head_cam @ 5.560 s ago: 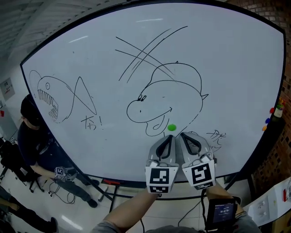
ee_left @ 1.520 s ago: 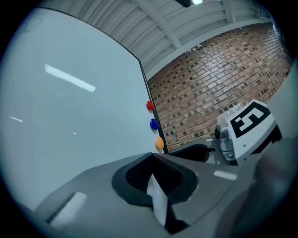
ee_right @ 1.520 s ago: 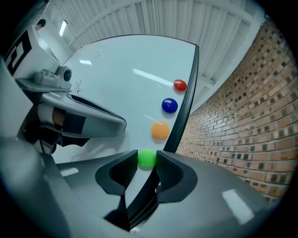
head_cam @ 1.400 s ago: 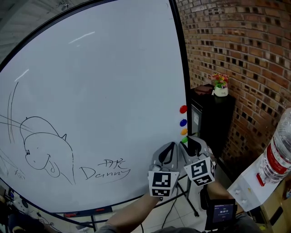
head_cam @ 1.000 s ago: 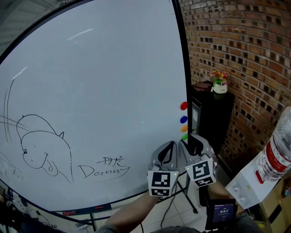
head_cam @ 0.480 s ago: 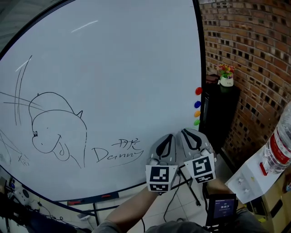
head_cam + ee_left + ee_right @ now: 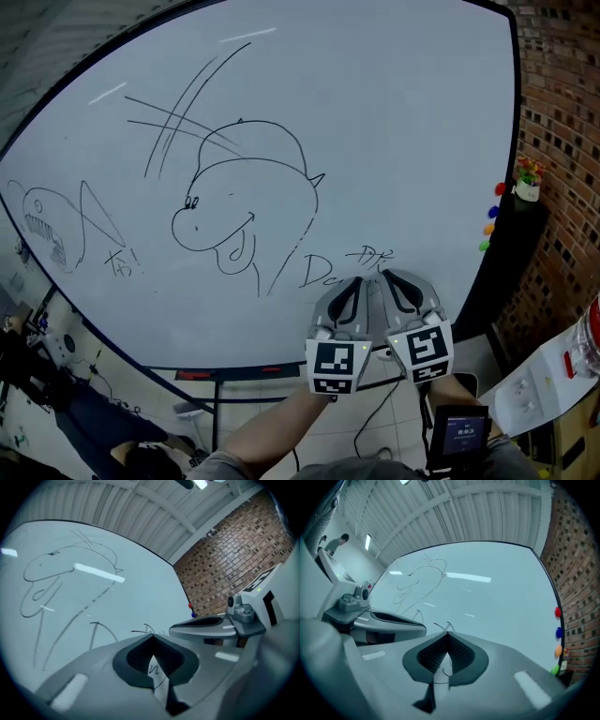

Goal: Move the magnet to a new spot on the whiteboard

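You hold the left gripper (image 7: 355,280) and right gripper (image 7: 385,276) pressed together, empty, before the whiteboard (image 7: 394,141); the right gripper's jaws have just been closing on nothing. The green magnet (image 7: 484,246) sits lowest of 4 at the whiteboard's right edge.

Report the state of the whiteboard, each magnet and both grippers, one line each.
whiteboard: upright, marked with pen drawings.
red magnet: stuck at the board's right edge, top of the column.
blue magnet: stuck below the red.
orange magnet: stuck below the blue.
green magnet: stuck lowest in the column, not held.
left gripper: shut, empty.
right gripper: shut, jaws just closed, nothing between them.
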Demonstrator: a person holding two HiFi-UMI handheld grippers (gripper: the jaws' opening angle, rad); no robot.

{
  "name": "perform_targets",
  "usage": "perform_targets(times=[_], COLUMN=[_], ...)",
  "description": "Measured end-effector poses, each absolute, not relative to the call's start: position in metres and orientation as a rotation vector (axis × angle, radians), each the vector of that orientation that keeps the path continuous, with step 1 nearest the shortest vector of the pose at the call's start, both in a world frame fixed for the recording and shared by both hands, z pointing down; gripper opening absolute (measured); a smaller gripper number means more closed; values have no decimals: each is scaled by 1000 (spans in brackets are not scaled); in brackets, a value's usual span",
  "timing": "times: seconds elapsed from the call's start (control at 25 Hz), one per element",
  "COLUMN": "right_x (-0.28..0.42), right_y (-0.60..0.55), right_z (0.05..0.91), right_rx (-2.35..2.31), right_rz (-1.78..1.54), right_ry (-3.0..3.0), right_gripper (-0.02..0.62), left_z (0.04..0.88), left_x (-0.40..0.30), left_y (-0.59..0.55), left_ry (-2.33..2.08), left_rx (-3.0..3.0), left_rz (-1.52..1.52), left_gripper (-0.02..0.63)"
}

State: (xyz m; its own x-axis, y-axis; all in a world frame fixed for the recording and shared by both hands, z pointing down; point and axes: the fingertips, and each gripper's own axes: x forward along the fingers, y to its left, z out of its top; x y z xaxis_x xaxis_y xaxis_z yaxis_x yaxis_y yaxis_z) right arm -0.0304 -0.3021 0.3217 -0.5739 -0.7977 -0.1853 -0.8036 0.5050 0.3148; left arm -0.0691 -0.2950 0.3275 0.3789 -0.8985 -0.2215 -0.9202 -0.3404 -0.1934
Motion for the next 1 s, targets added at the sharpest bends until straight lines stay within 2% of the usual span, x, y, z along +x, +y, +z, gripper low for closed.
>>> perform_targets(times=[0.2, 0.44, 0.76, 1.0], right_x=[-94, -139, -170, -162], right_y=[-266, -230, -188, -162], right_z=[319, 315, 330, 353], right_rx=[-1368, -1324, -1312, -1270], right_rz=[588, 594, 561, 515], right_ry=[2740, 2761, 2800, 2857], right_gripper=[6, 6, 6, 6], left_z=[325, 322, 339, 361], left_x=[-133, -180, -215, -211], left_y=[-260, -224, -185, -162], left_ry=[1671, 1711, 1749, 1813], left_rx=[-2306, -2277, -2298, -2297], left_rz=[103, 107, 83, 54], left_gripper=[-3, -3, -3, -3])
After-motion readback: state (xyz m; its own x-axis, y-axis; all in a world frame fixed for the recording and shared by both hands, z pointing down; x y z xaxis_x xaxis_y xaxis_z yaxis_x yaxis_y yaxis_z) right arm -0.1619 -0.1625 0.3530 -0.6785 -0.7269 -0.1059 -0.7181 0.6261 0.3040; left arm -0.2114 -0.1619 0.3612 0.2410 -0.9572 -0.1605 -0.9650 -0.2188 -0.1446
